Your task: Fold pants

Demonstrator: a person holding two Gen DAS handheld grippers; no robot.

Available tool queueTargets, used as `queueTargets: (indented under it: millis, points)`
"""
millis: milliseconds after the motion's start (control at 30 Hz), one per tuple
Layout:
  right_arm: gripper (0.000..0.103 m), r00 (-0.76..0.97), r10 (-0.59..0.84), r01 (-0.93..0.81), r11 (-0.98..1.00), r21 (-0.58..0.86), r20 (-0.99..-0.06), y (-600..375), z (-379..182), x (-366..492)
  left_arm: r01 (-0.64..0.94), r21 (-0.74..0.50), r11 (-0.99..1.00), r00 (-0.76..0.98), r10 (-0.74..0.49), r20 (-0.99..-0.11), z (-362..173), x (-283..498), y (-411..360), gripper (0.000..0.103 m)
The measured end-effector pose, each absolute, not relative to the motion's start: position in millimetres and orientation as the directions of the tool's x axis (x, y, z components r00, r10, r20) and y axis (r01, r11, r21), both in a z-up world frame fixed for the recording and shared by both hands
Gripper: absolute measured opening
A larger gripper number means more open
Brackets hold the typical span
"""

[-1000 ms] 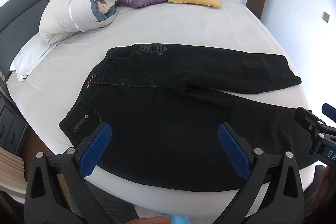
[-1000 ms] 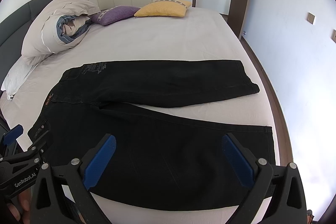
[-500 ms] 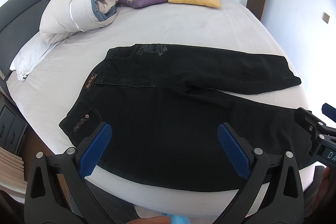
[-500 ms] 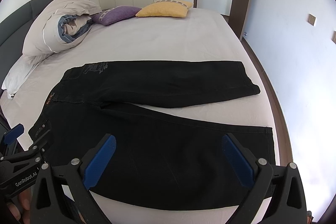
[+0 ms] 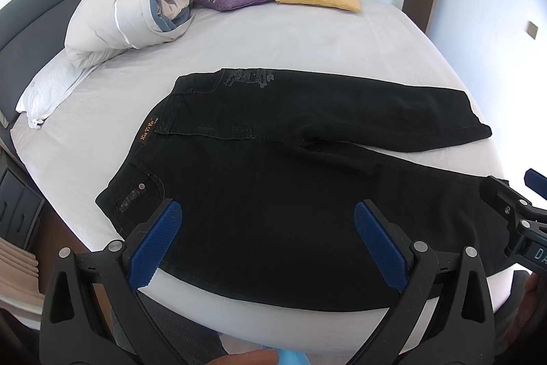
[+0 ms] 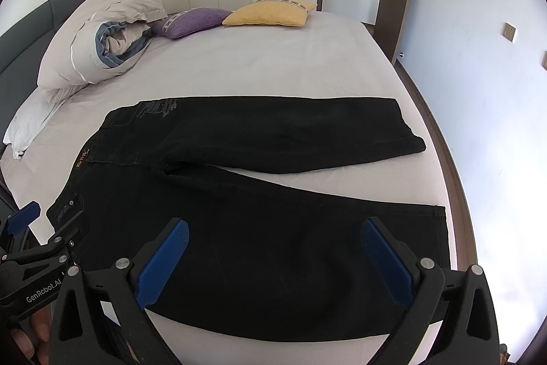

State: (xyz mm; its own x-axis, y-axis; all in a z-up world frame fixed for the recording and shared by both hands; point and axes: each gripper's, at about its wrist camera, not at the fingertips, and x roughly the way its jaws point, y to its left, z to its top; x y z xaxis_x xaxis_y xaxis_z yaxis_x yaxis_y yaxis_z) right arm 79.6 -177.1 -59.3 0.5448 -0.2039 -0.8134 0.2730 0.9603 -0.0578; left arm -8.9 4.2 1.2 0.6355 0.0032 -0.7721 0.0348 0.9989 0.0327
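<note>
both grippers wide over flat pants

here, black denim pants [image 5: 273,180] lie flat on the white-sheeted bed [image 5: 307,43], waistband toward the grey headboard [image 5: 30,23], legs splayed apart. the left gripper [image 5: 266,238] and right gripper [image 6: 273,248] each hover above the near leg, blue-padded jaws spread wide, holding nothing. purple cushion [image 6: 195,21] and yellow cushion [image 6: 270,12] sit far off.

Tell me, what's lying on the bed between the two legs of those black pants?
Nothing: between the legs of the black pants only a bare wedge of white sheet shows, widening toward the cuffs, clearest in the right wrist view.
</note>
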Motion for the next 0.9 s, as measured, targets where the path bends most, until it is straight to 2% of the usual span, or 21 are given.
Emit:
queueTargets:
  millis: [300, 467, 567, 700, 800, 867, 900]
  points:
    - [0.103, 0.547, -0.159, 0.248, 0.968, -0.022, -0.822, -183, -65, 81, 0.083, 0.003, 0.997, 0.640, -0.051, -0.767, -4, -4, 7, 0.103]
    - [0.103, 0.583, -0.115, 0.202, 0.979, 0.006, -0.804, -189, -60, 86, 0.093, -0.178, 0.980, 0.622, -0.197, -0.758, -14, 11, 29, 0.103]
    - [0.103, 0.622, -0.054, 0.144, 0.988, 0.047, -0.782, -190, -54, 92, 0.110, -0.145, 0.983, 0.632, -0.182, -0.753, -18, 23, 32, 0.103]
    - [0.103, 0.651, 0.035, 0.062, 0.993, 0.100, -0.758, -195, -48, 107, 0.136, -0.097, 0.986, 0.582, -0.158, -0.798, -25, 45, 35, 0.103]
    - [0.103, 0.657, 0.115, -0.034, 0.992, 0.123, -0.745, -200, -48, 124, 0.125, -0.199, 0.972, 0.576, -0.234, -0.783, -19, 78, 59, 0.103]
    - [0.103, 0.658, 0.135, -0.083, 0.991, 0.107, -0.740, -201, -48, 134, 0.055, -0.317, 0.947, 0.579, -0.289, -0.763, -15, 110, 89, 0.103]
    - [0.103, 0.655, 0.149, -0.116, 0.989, 0.097, -0.741, -202, -49, 142, -0.001, -0.422, 0.907, 0.580, -0.343, -0.738, -13, 132, 110, 0.103]
